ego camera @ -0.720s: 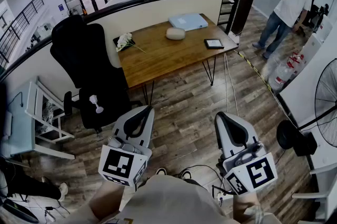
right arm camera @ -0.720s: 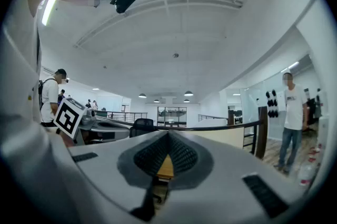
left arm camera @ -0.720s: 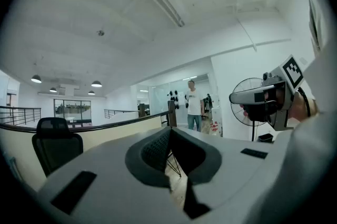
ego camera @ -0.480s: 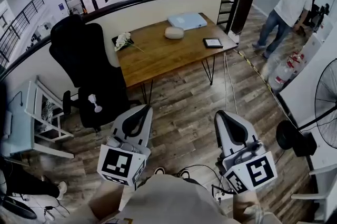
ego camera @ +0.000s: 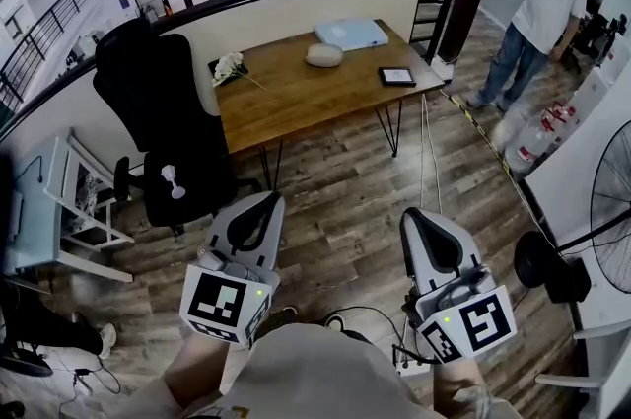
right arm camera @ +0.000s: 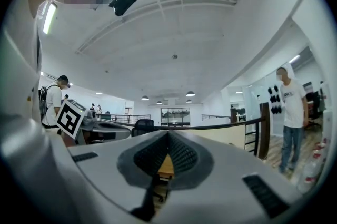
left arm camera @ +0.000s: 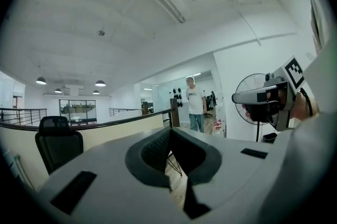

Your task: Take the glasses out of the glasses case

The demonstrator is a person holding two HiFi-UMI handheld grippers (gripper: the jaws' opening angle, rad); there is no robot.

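The wooden table [ego camera: 296, 106] stands well apart from me, so none of the task is done. My left gripper [ego camera: 264, 202] and right gripper [ego camera: 411, 214] are both pressed together, empty. The pale oval glasses case [ego camera: 324, 55], as I judge it, lies closed on the table's far side, yet to be reached and opened.

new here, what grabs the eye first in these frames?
Two grippers fill the bottom of the head view, the left gripper and the right gripper, both shut and empty. Ahead of them stands the wooden table, a white oval case near its far edge, with a black office chair at its left. A person stands at the upper right.
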